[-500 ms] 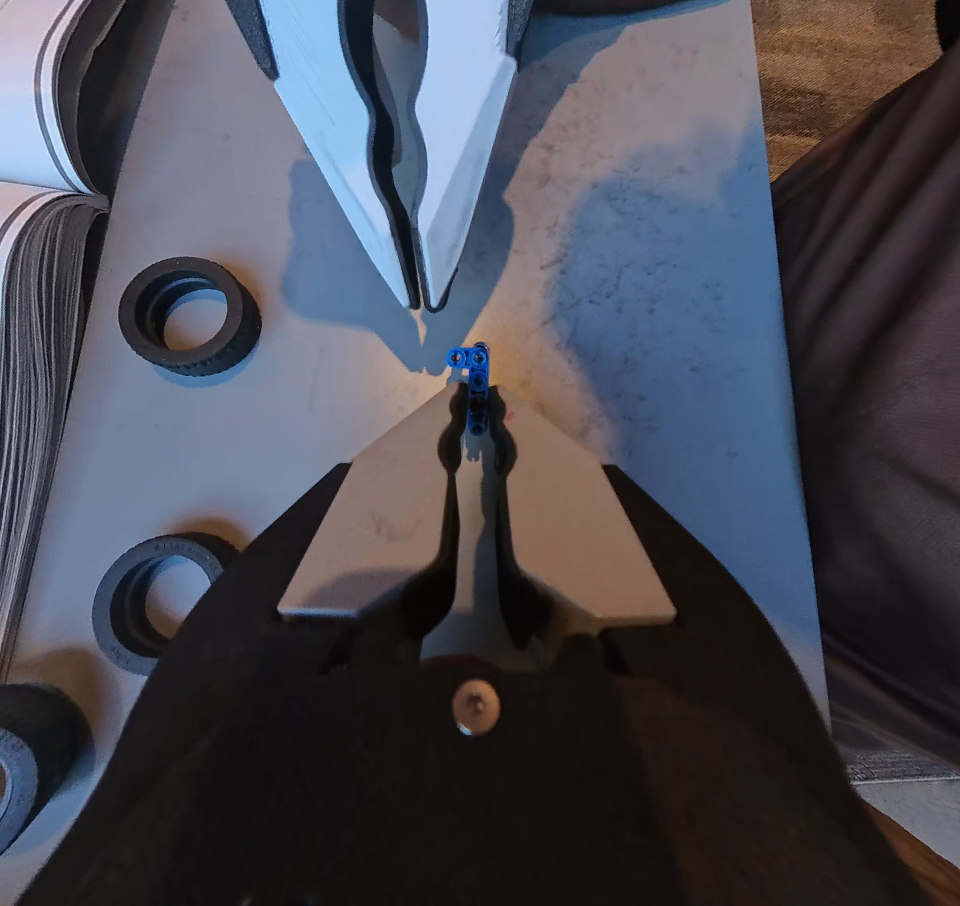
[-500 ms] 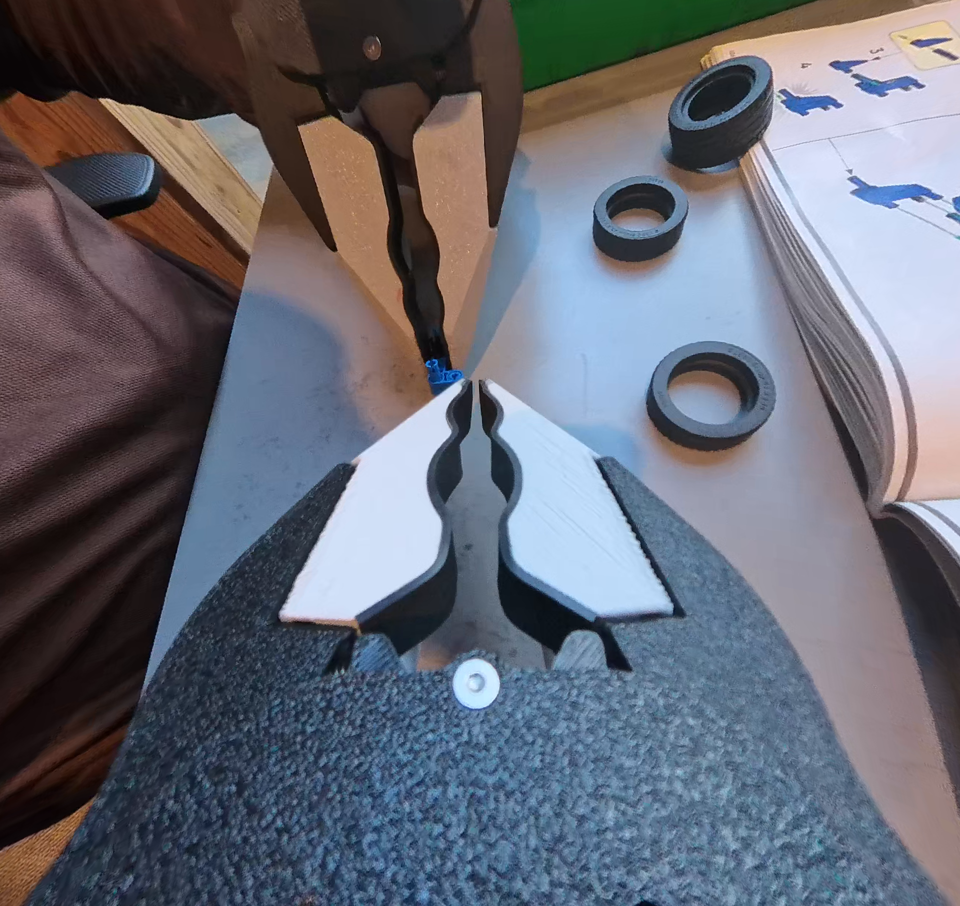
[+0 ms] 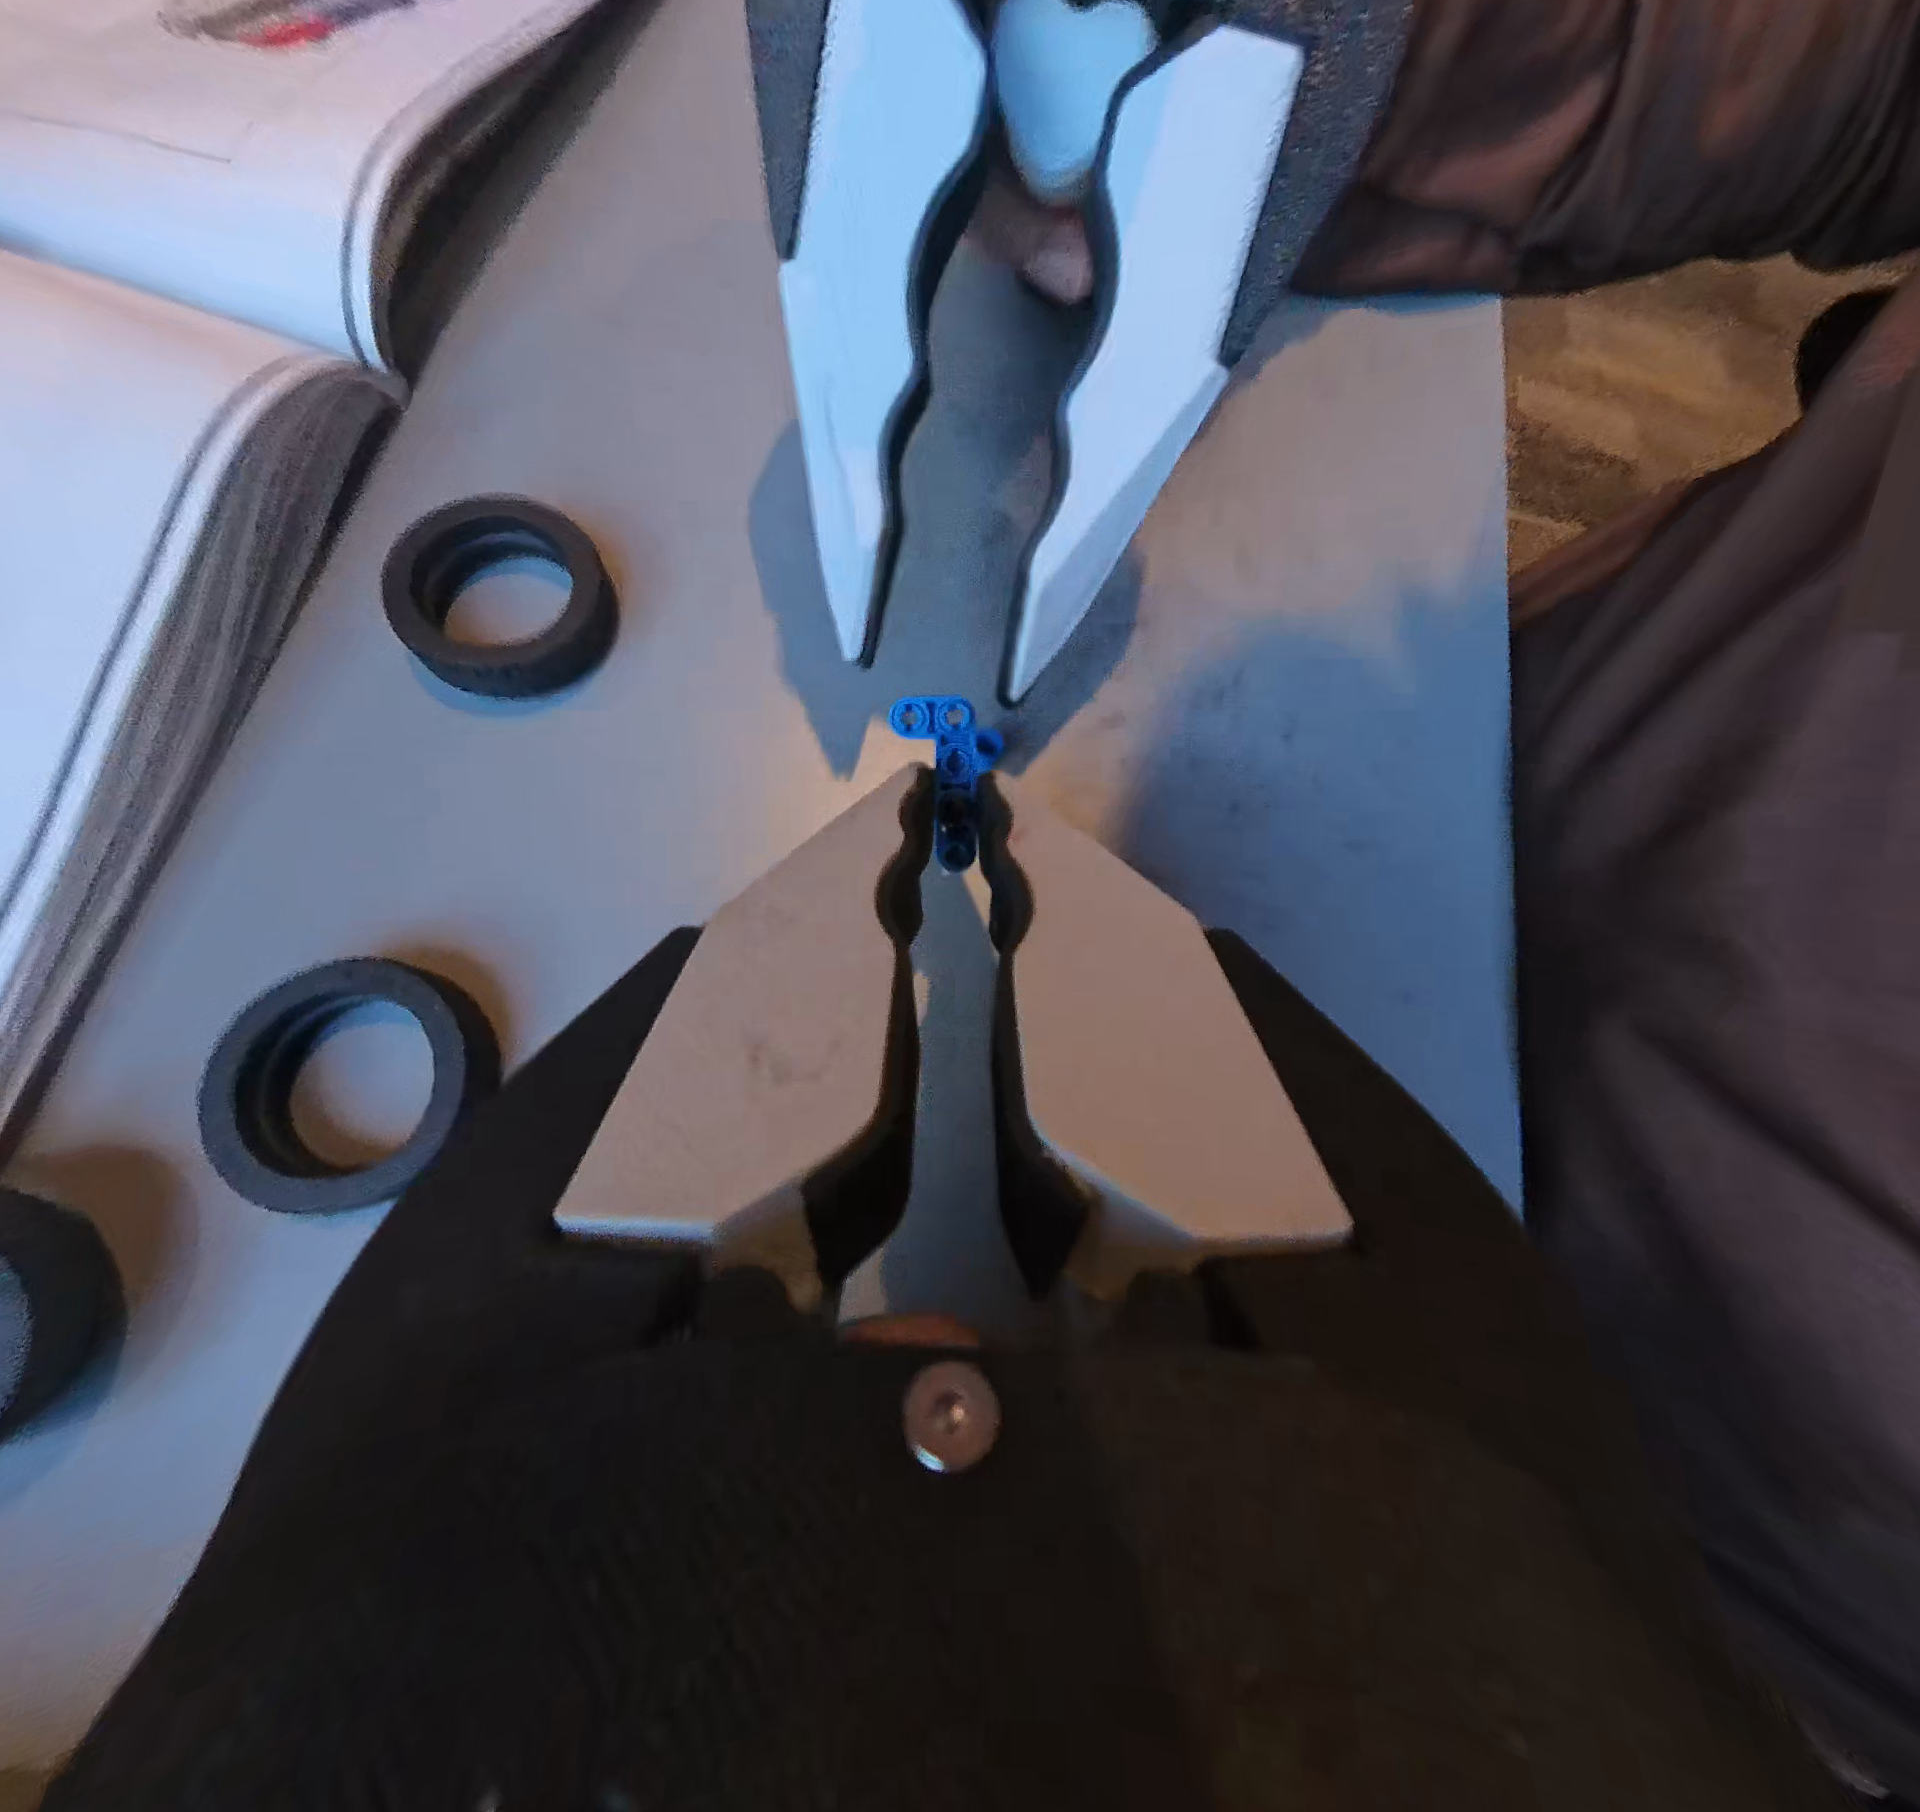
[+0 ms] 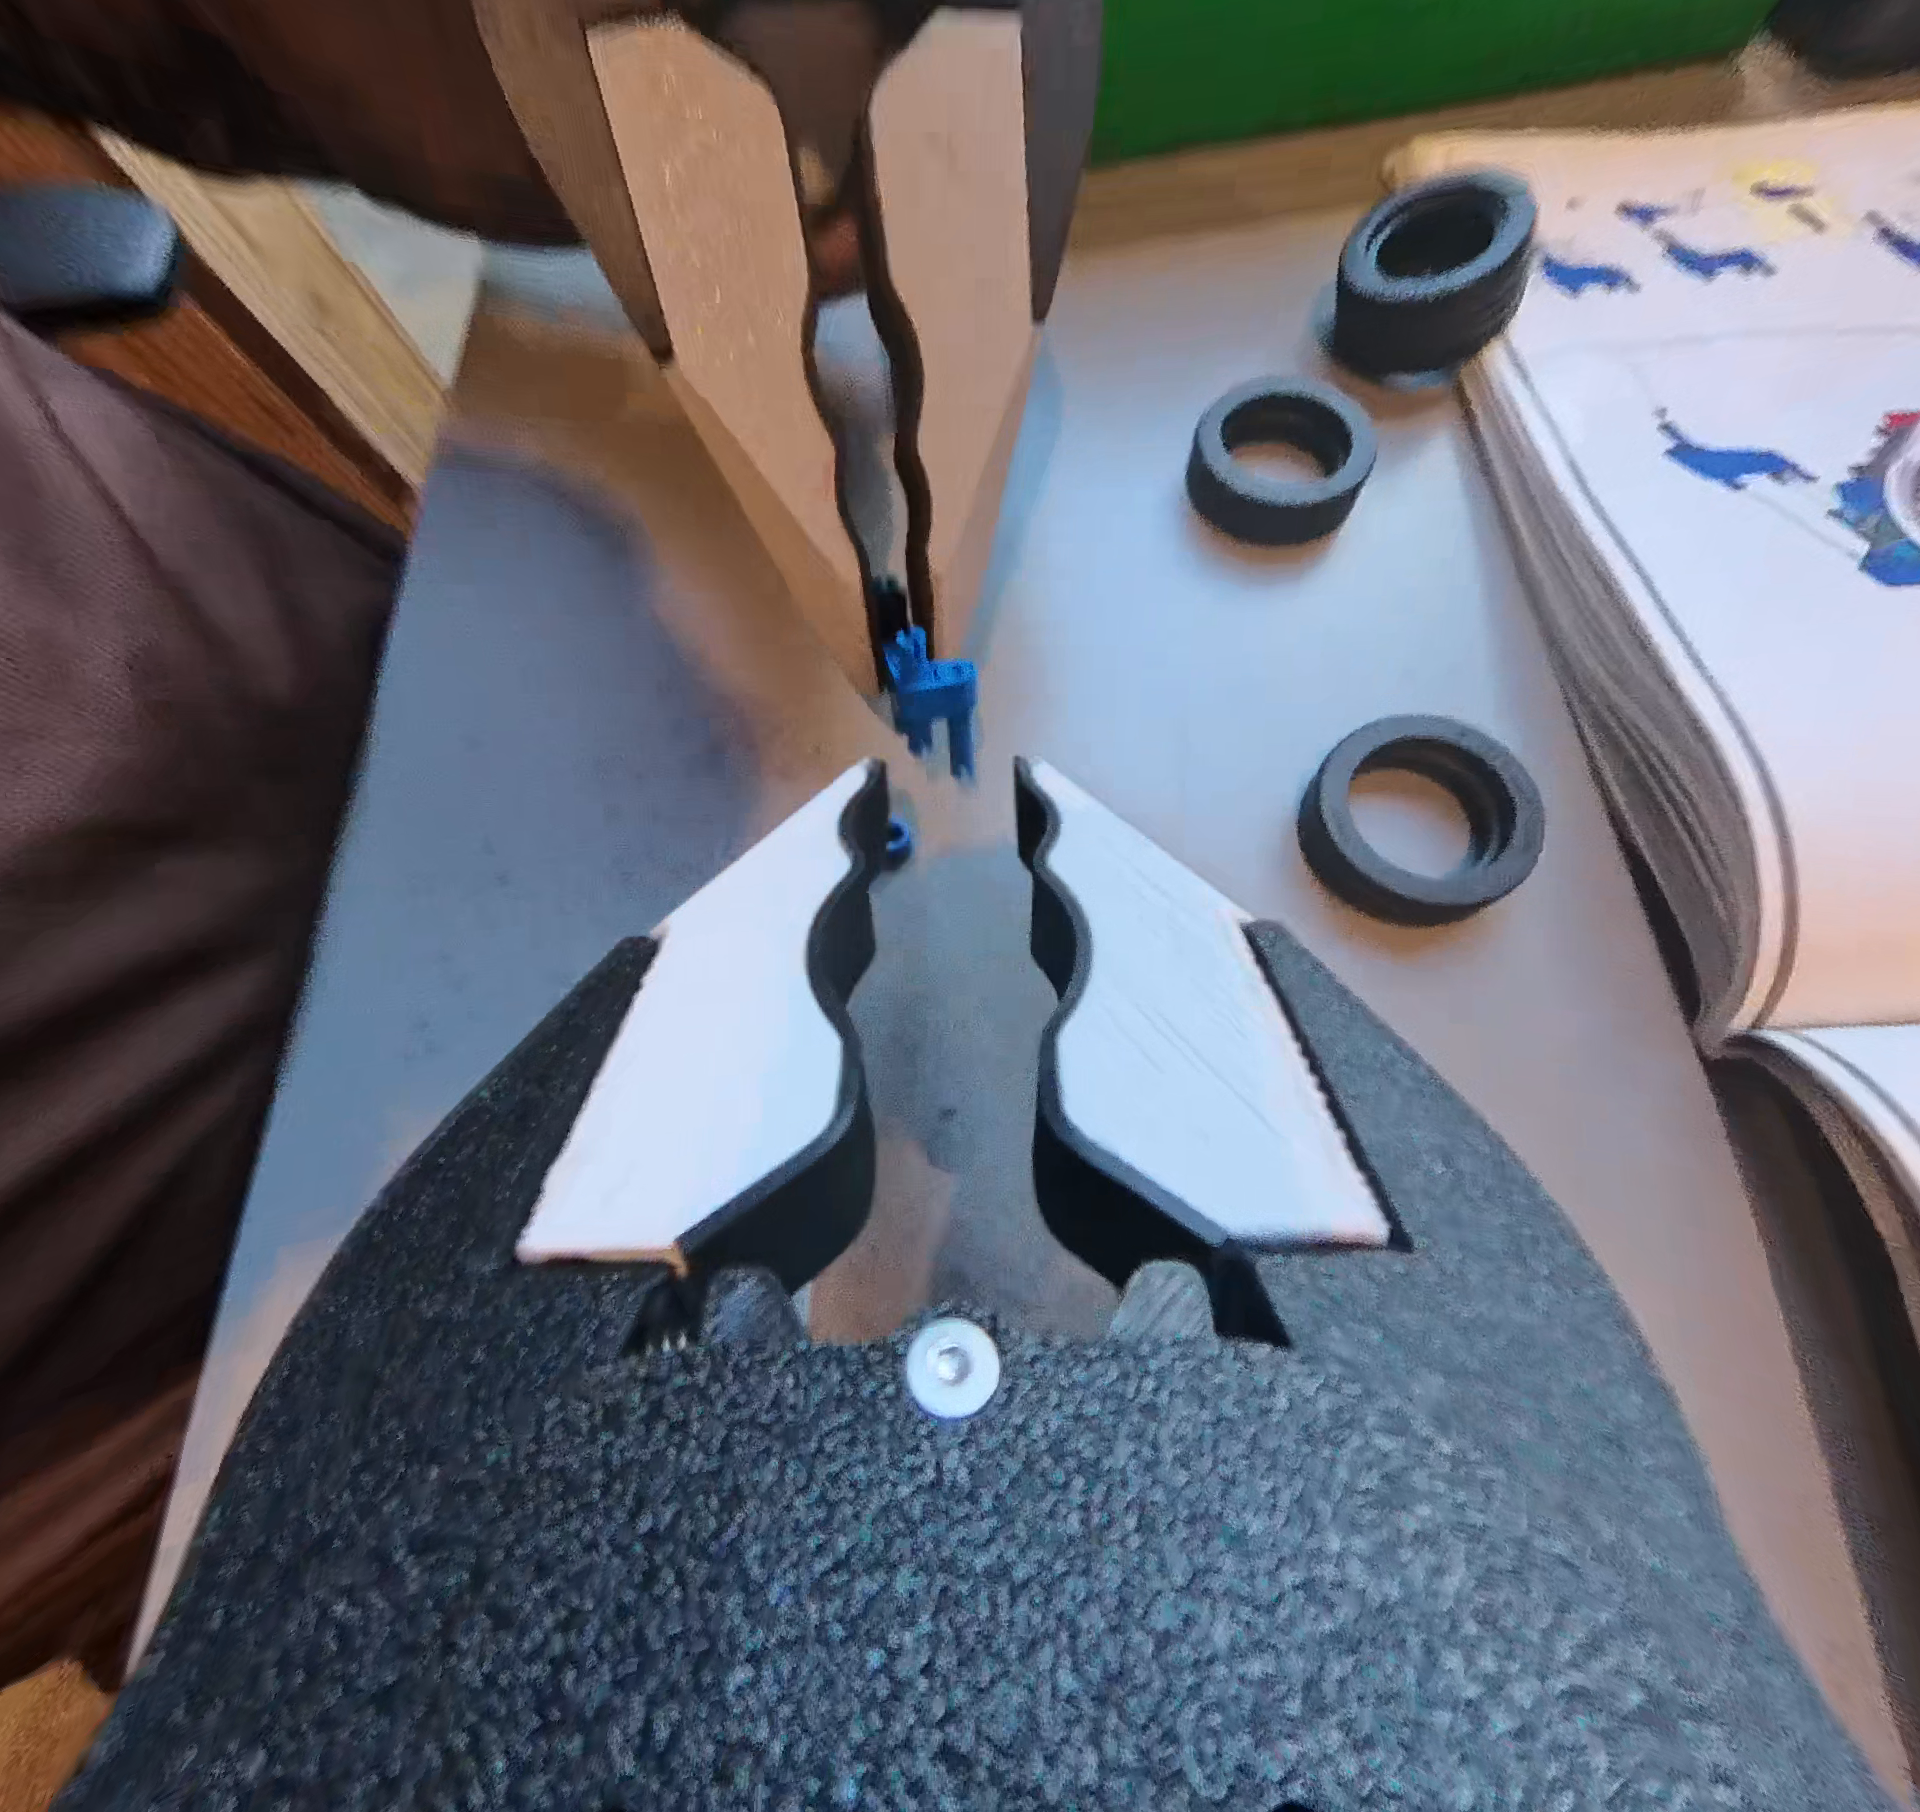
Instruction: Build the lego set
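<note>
While the left gripper [image 3: 951,794] pinches the blue lego piece [image 3: 948,744], the right gripper [image 4: 951,775] gapes just beside it.

Each camera sits close above its own tool, angled down at the pale grey surface [image 3: 582,827]. The views face each other, sharing the small blue plastic piece [image 3: 948,739] [image 4: 928,687] and black rubber tyres [image 3: 499,595] [image 4: 1419,820].

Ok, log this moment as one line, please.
left gripper: shut on blue lego assembly | right gripper: open, fingers facing it, apart | three black tyres loose on table
</note>
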The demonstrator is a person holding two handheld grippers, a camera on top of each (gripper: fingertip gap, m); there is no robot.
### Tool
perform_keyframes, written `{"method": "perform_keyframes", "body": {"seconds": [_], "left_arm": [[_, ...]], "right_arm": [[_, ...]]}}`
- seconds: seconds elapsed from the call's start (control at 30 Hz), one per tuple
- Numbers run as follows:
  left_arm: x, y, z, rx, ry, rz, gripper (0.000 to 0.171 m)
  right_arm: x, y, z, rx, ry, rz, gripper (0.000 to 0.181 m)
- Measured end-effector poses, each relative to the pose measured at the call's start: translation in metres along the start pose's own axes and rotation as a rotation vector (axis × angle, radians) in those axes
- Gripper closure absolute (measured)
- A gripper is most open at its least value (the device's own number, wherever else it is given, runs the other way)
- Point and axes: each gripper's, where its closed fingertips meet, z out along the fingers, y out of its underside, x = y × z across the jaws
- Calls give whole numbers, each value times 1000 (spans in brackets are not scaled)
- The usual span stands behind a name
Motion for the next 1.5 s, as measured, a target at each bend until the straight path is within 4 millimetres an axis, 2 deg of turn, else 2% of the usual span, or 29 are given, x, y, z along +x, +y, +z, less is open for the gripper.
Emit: {"method": "perform_keyframes", "body": {"seconds": [0.07, 0.13, 0.2, 0.27, 0.37, 0.43, 0.5, 0.6, 0.67, 0.77, 0.83, 0.97, 1.07, 1.2, 1.33, 1.5], "left_arm": [[5, -11, 0, 26, 12, 56, 167], [10, -9, 4, -12, 32, 142, 167], [13, -9, 8, -31, 52, 226, 167], [15, -13, 10, -42, 72, 250, 167], [6, -19, 12, -43, 66, 123, 167], [-10, -12, 10, -63, -4, -13, 167], [-13, -11, 5, -3, -6, -193, 167], [-6, -2, 0, 88, 14, -400, 167], [-1, 8, 0, 100, 27, -484, 167], [1, 19, 0, 101, 37, -585, 167], [0, 29, -1, 72, 27, -621, 162], [-2, 36, -11, 74, -38, -611, 151], [0, 37, -19, 76, -81, -563, 134], [-11, 29, -28, 92, -166, -381, 133], [-22, 31, -22, 54, -165, -279, 136], [-13, 30, -12, 35, -86, -246, 142]], "right_arm": [[0, -16, -7, 94, -31, 32, 147], [-3, -28, -19, 176, -70, 35, 149], [-13, -30, -31, 217, -161, 31, 168], [-18, -28, -37, 217, -223, 56, 165], [-6, -21, -35, 184, -127, 67, 156], [12, -12, -35, 138, 18, 75, 160], [20, 1, -34, 66, 115, 94, 164], [7, 12, -19, 7, 158, 115, 169], [0, 16, -8, -33, 192, 100, 160], [-3, 5, -1, -27, 202, 27, 155], [-1, 8, 3, -72, 171, 32, 161], [2, 14, 6, -111, 182, 44, 161], [0, 21, 2, -132, 204, 61, 160], [-8, 28, -2, -153, 219, 86, 160], [-12, 28, 4, -148, 212, 119, 159], [-8, 23, 14, -157, 214, 107, 164]]}}
